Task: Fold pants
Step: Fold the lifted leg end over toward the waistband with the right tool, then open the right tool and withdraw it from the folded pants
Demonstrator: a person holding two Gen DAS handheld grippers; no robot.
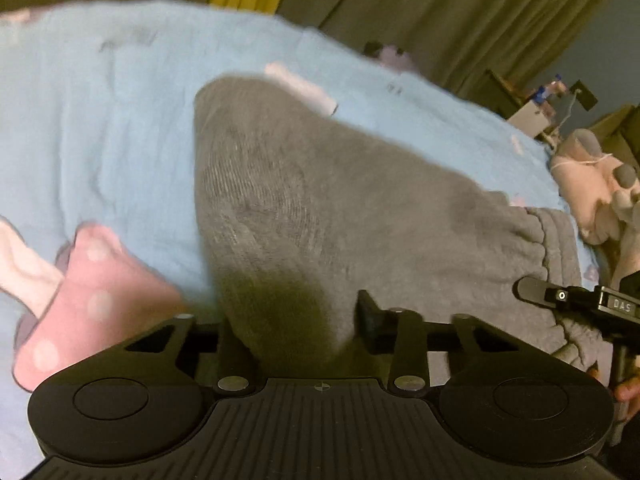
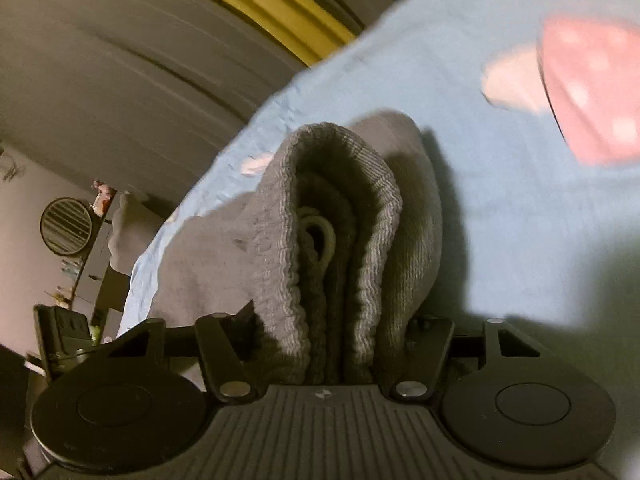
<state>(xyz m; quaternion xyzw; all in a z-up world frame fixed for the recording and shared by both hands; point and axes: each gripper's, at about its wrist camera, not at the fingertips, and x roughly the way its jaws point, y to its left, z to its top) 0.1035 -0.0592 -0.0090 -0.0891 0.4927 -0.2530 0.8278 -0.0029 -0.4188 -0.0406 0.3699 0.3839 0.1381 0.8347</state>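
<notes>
Mid-fold: left gripper [image 1: 296, 320] and right gripper [image 2: 332, 344] each clamping grey sweatpants [image 1: 320, 208] over blue bedspread [image 1: 100, 140], ready to carry across.

pants [image 1: 304, 208] lie on the blanket [image 1: 100, 128], which covers the bed. Left wrist view: one pants end sits between the left claw [image 1: 296, 320] fingers, the fabric running up and away from it; waistband [image 1: 556, 248] at far right. Right claw [image 1: 560, 300] is at the right edge, over the waistband end. Dotted cloth [image 1: 80, 312] lies on the blanket left of the pants. Stuffed toy [image 1: 600, 192] off the blanket's right edge. Curtains [image 1: 440, 8] behind the bed. Right wrist view: bunched waistband folds stand upright between the right claw [image 2: 332, 344] fingers, drawstring [image 2: 320, 240] inside the folds; dotted cloth upper right.
</notes>
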